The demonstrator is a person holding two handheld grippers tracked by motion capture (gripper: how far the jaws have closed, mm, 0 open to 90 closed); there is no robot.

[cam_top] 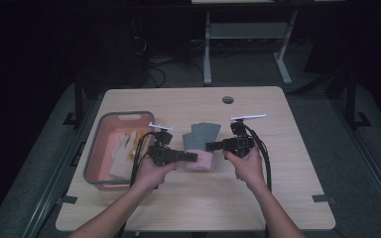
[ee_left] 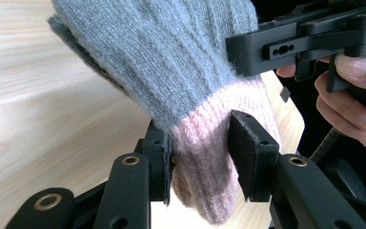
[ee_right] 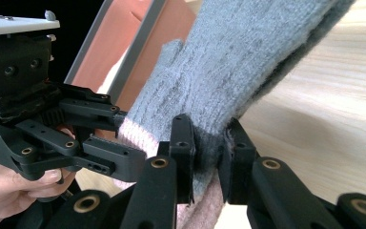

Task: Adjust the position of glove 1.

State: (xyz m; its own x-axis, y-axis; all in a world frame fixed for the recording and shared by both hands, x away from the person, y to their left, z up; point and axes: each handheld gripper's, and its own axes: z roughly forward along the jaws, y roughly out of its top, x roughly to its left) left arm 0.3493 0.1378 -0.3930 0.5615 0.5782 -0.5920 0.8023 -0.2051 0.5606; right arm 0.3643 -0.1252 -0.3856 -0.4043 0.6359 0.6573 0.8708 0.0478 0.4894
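Two grippers held one knitted glove above the table.

The left gripper [ee_left: 200, 162] had its jaws pinched on the pink cuff of the grey glove [cam_top: 201, 141]; the right gripper [ee_right: 209, 157] was clamped on the cuff's other side, just beside a tub [cam_top: 94, 163] on the wooden table [cam_top: 278, 188].

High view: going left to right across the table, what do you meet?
Bin holding a light glove → left claw → grey and pink glove → right claw.
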